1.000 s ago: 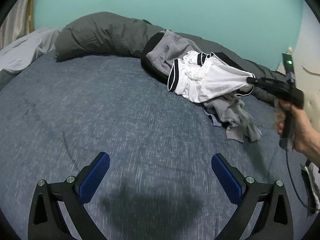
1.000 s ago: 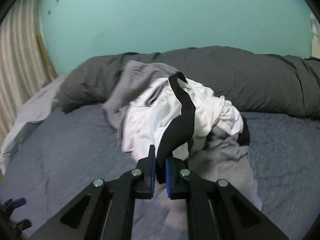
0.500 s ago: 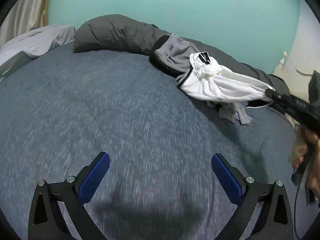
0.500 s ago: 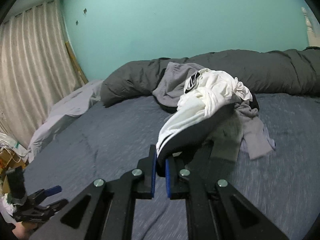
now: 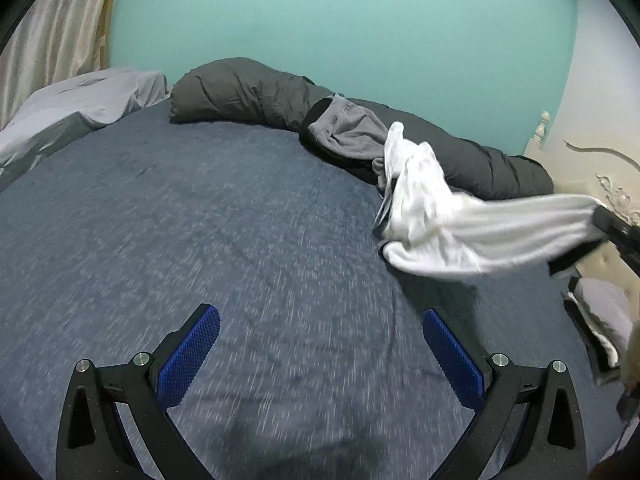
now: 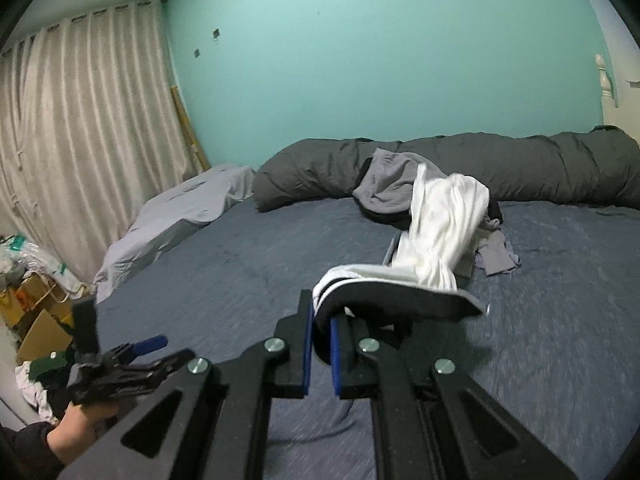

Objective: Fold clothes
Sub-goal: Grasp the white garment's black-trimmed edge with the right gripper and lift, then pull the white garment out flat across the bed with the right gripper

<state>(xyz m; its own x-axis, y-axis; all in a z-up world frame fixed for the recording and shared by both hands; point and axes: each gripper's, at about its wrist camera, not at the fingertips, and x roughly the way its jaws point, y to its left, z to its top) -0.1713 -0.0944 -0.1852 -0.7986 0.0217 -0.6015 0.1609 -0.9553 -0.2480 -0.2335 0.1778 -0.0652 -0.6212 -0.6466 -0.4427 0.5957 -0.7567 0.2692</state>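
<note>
my right gripper (image 6: 319, 354) is clamped on the black waistband of the white shorts (image 6: 440, 220), which stretch from the clothes pile (image 5: 352, 140) by the grey duvet (image 5: 240, 92) out over the bed (image 5: 200, 220). my left gripper (image 5: 320, 354) hangs spread apart, holding nothing. i should pull low and steady so the grey pieces stay behind. since a second ago, the shorts have come further off the pile.

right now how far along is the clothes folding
Nothing looks folded yet. In hand: the right gripper is shut on the black waistband of the white garment, stretched off the pile. The left gripper is open over bare bedspread. Left: laying it flat, folding it, then the grey clothes.
</note>
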